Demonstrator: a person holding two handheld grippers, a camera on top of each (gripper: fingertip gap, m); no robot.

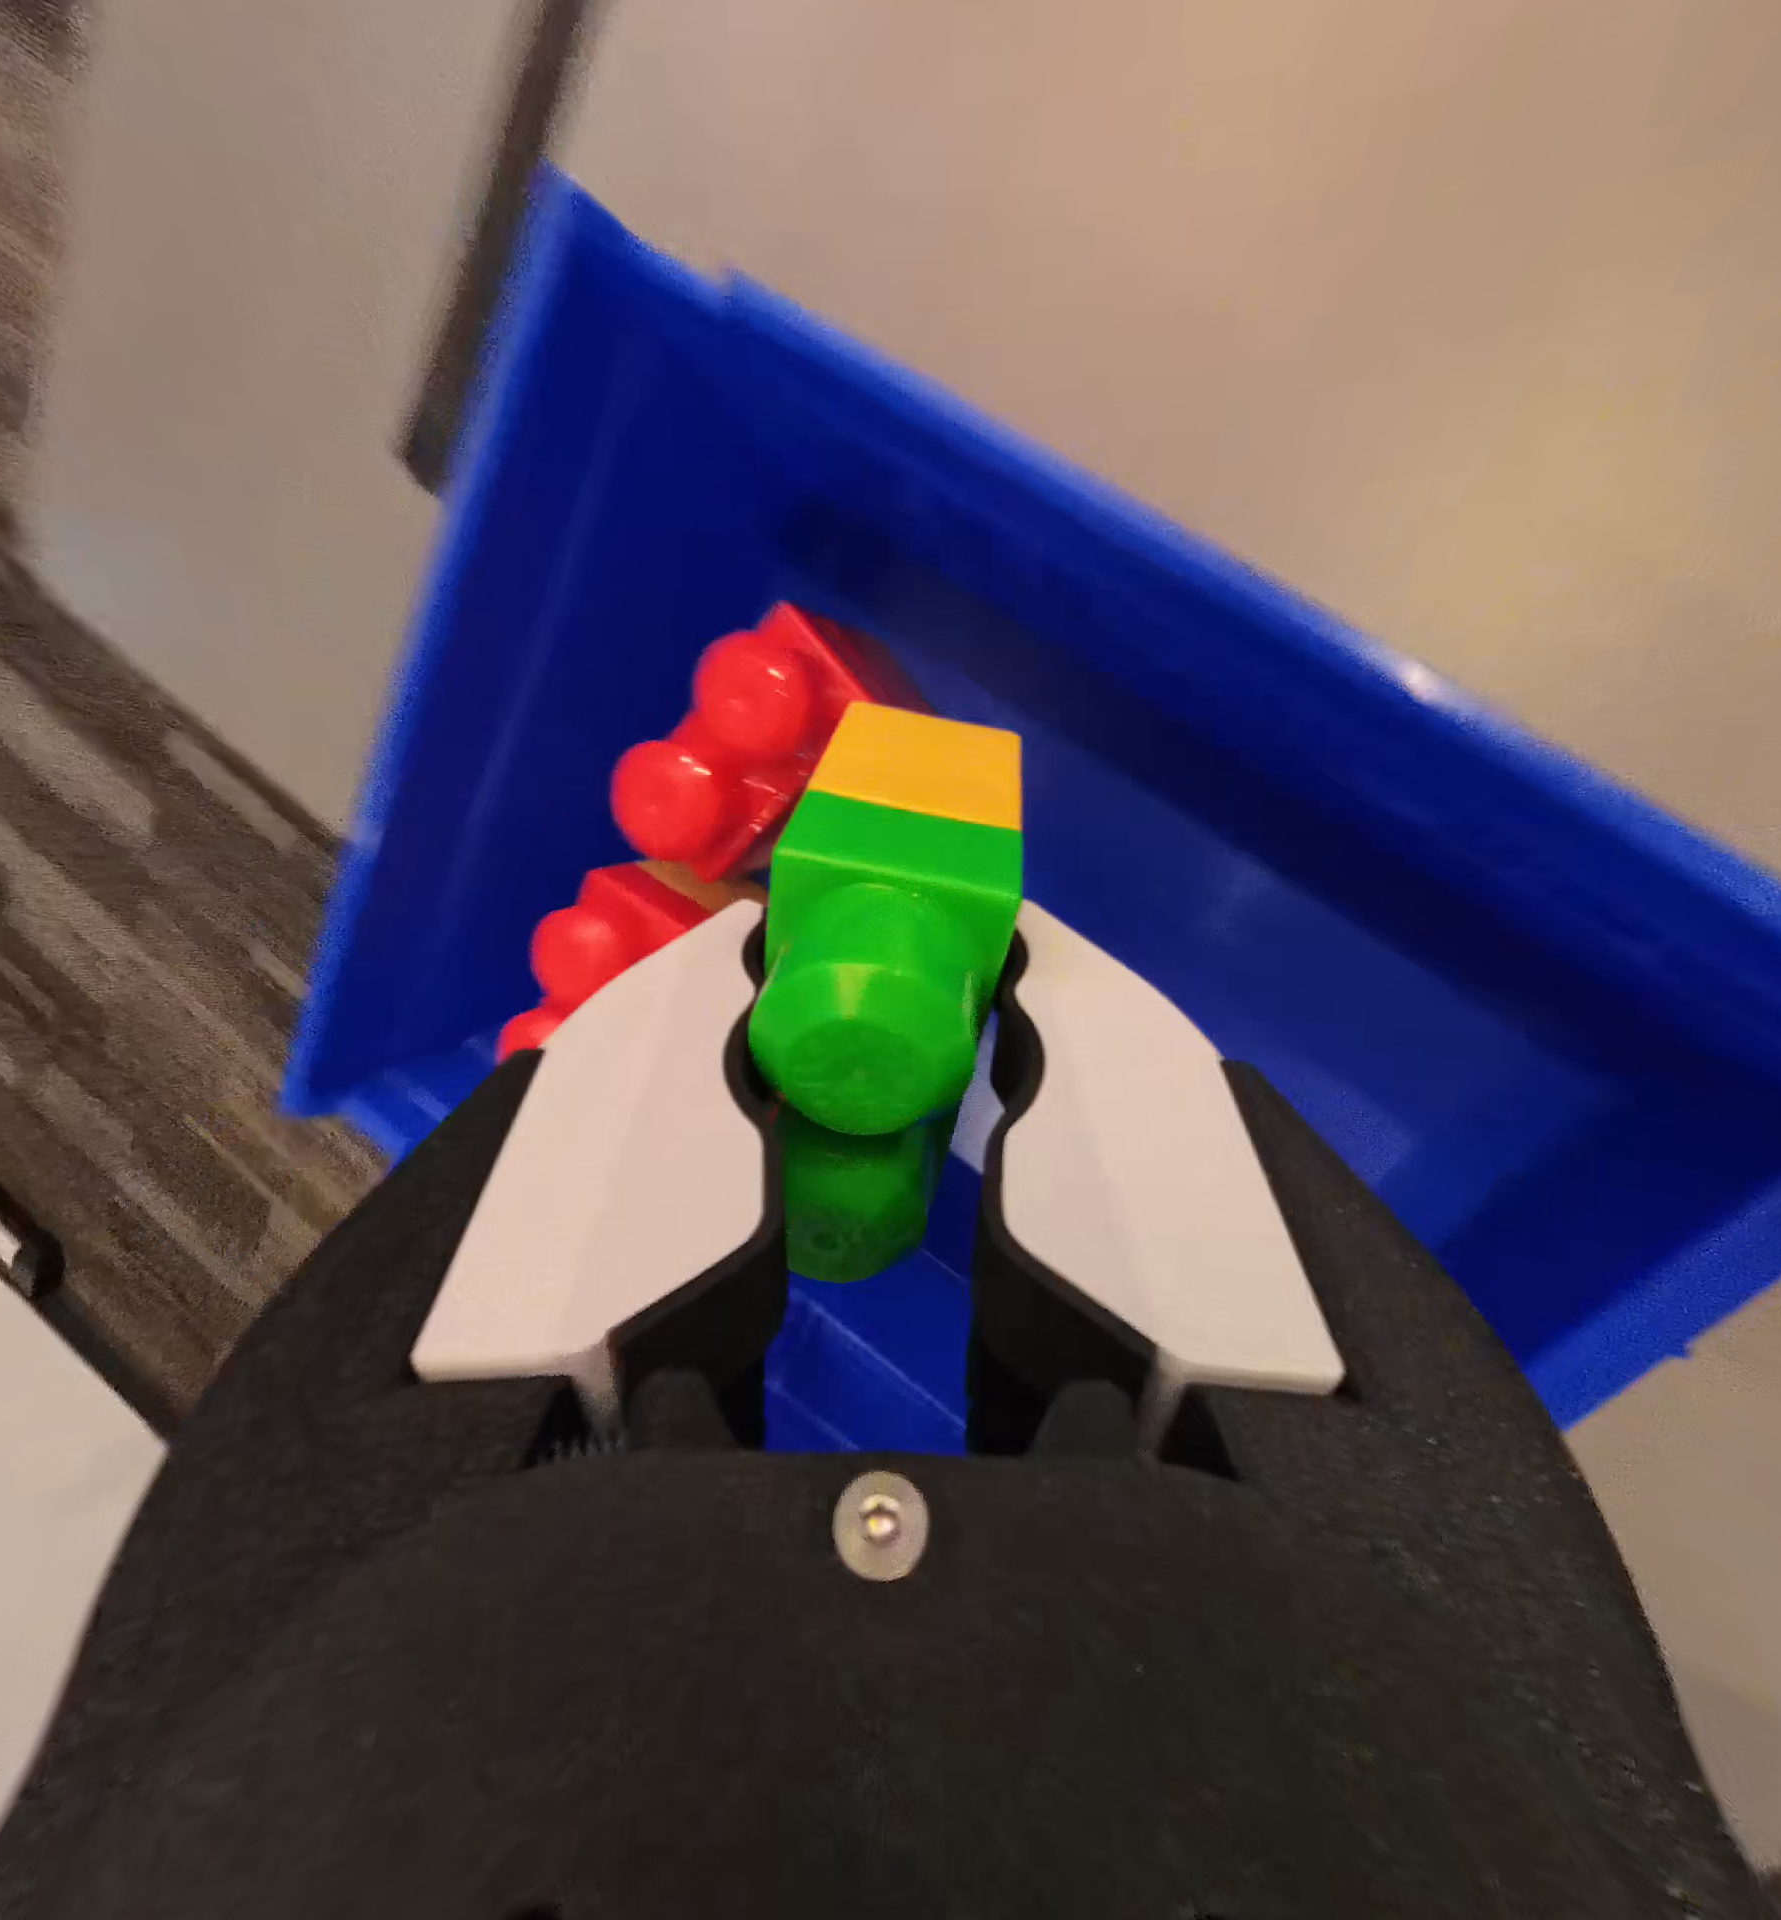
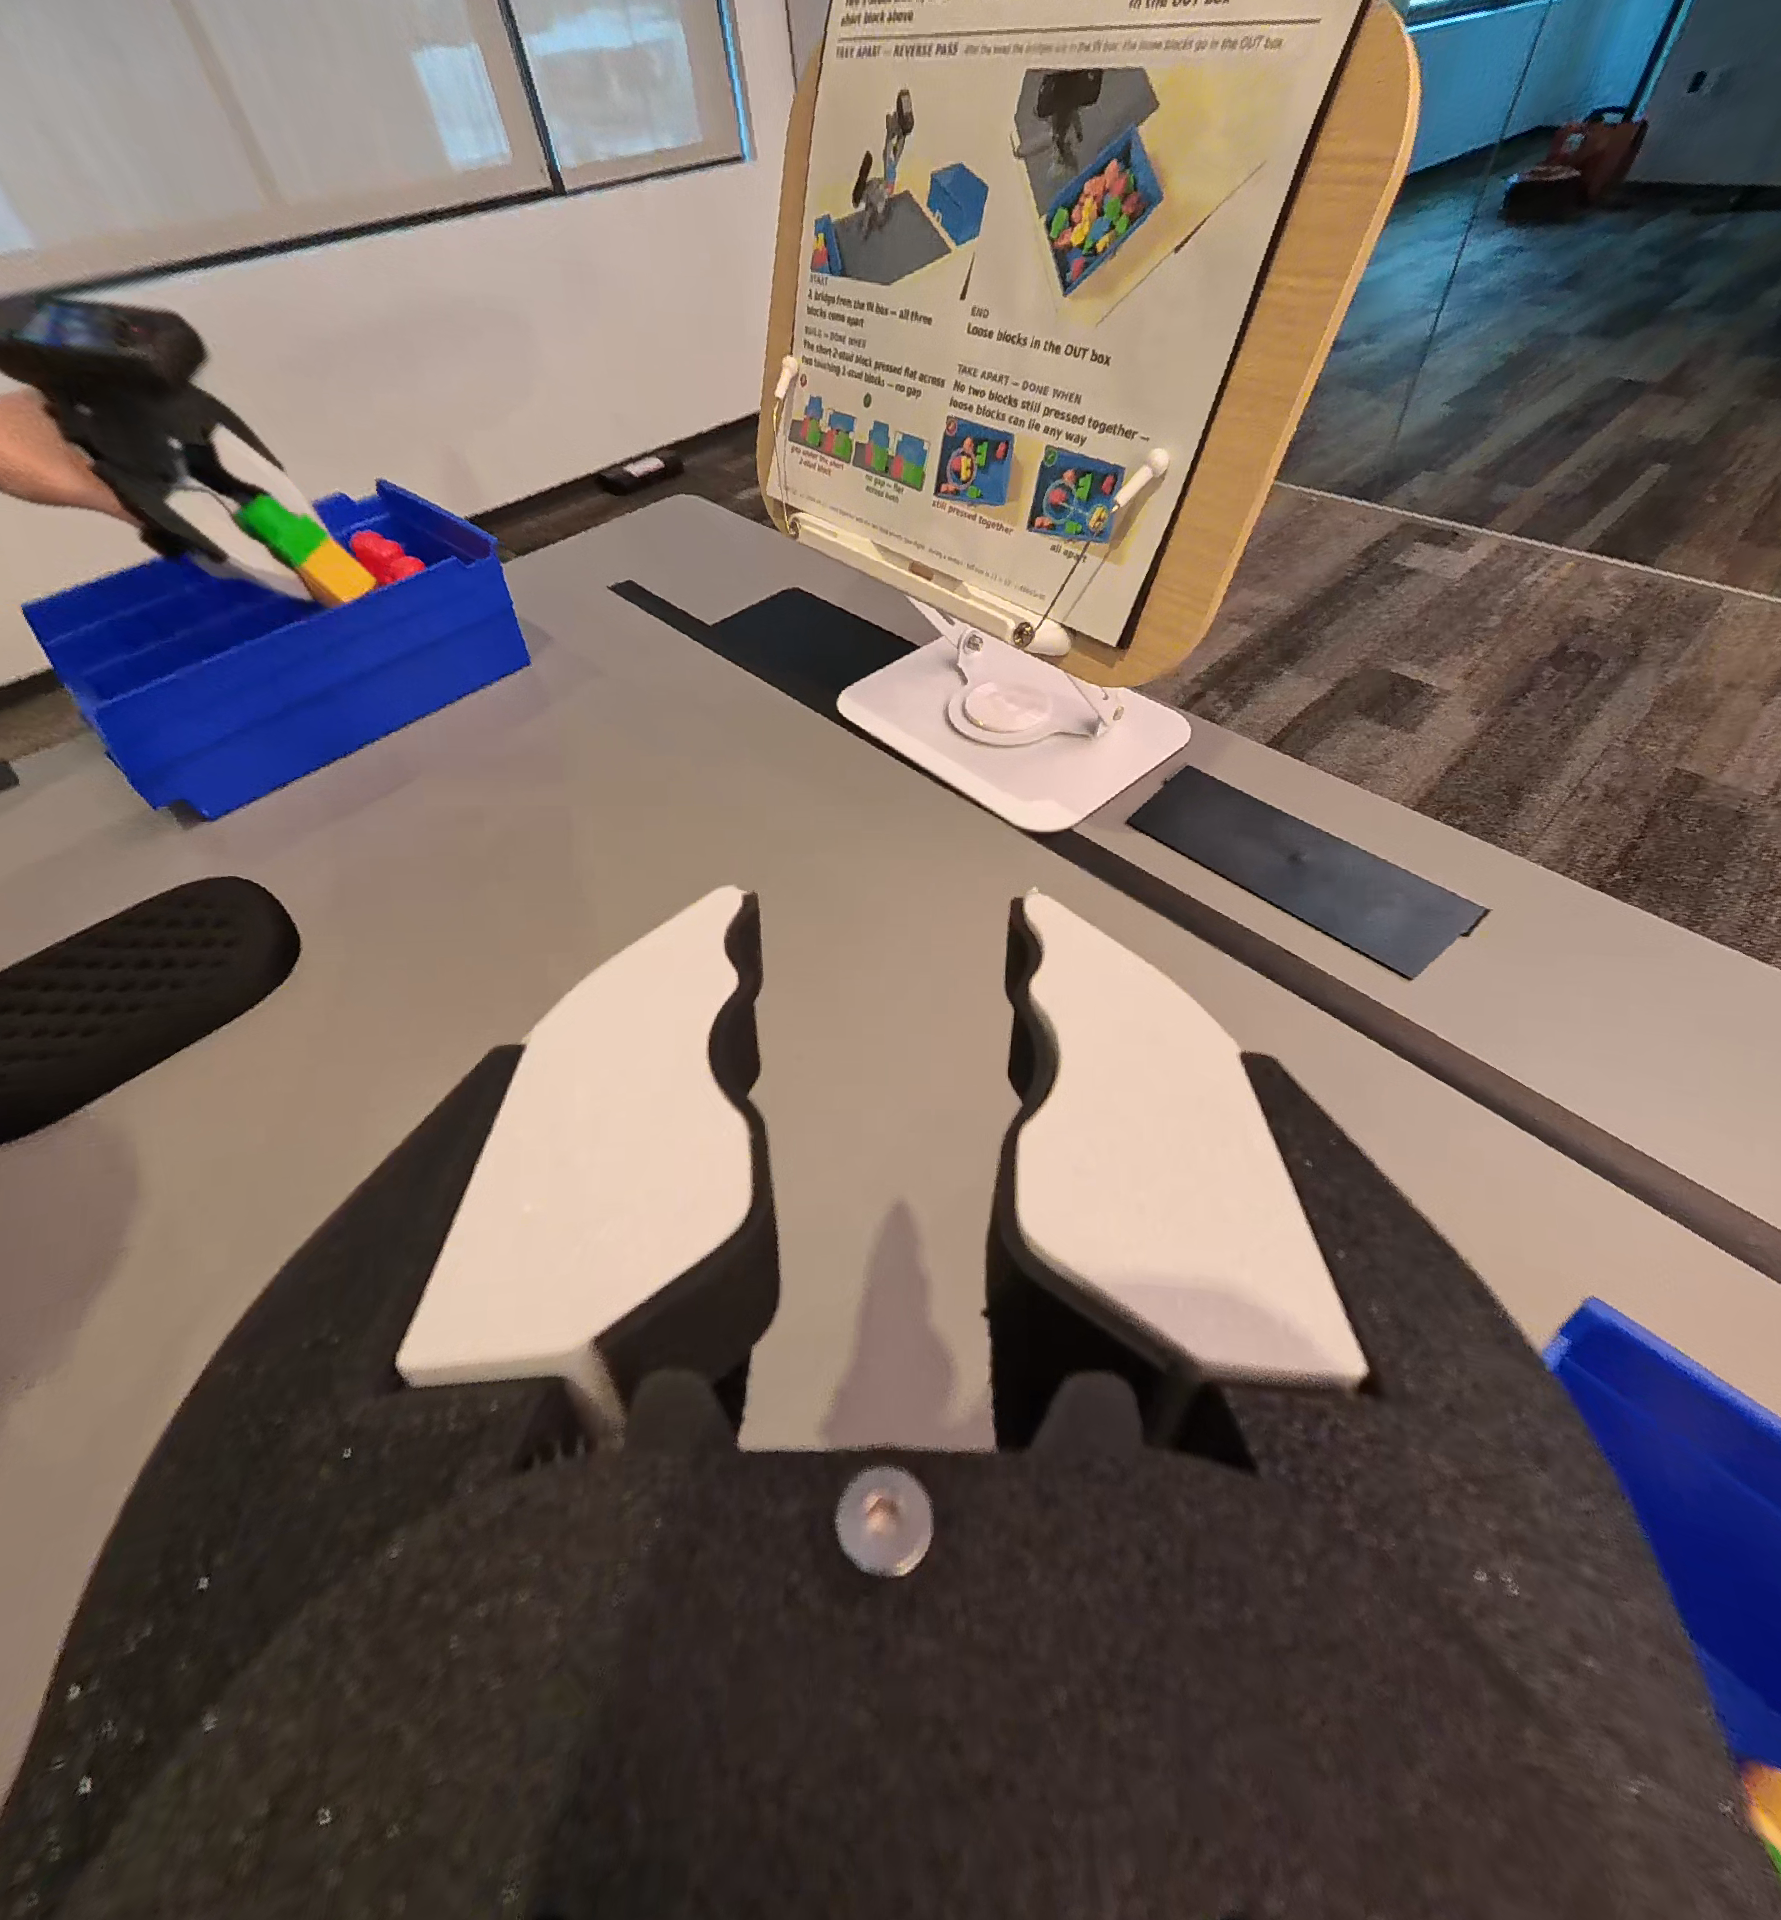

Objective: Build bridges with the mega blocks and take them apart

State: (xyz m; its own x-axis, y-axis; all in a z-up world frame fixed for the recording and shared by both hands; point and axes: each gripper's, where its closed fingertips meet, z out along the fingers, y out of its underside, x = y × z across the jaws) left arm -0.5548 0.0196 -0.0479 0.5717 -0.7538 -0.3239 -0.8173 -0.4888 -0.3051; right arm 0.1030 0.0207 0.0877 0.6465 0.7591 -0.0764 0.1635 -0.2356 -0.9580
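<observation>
My left gripper (image 1: 881, 925) is shut on a green block (image 1: 886, 935) with a yellow block (image 1: 917, 769) pressed onto its far end. It holds this piece over a blue bin (image 1: 1281, 831) that has red blocks (image 1: 730, 748) lying inside. In the right wrist view the left gripper (image 2: 273, 540) shows far left, held by a hand, with the green and yellow piece (image 2: 309, 545) over the same blue bin (image 2: 273, 675). My right gripper (image 2: 881, 904) is open and empty above the grey table (image 2: 657, 810).
An instruction board on a white stand (image 2: 1011, 738) stands at the table's far side. A black padded rest (image 2: 96, 1008) lies at the left. A second blue bin (image 2: 1717, 1507) with blocks is at the lower right. Black panels (image 2: 1301, 868) are set in the table.
</observation>
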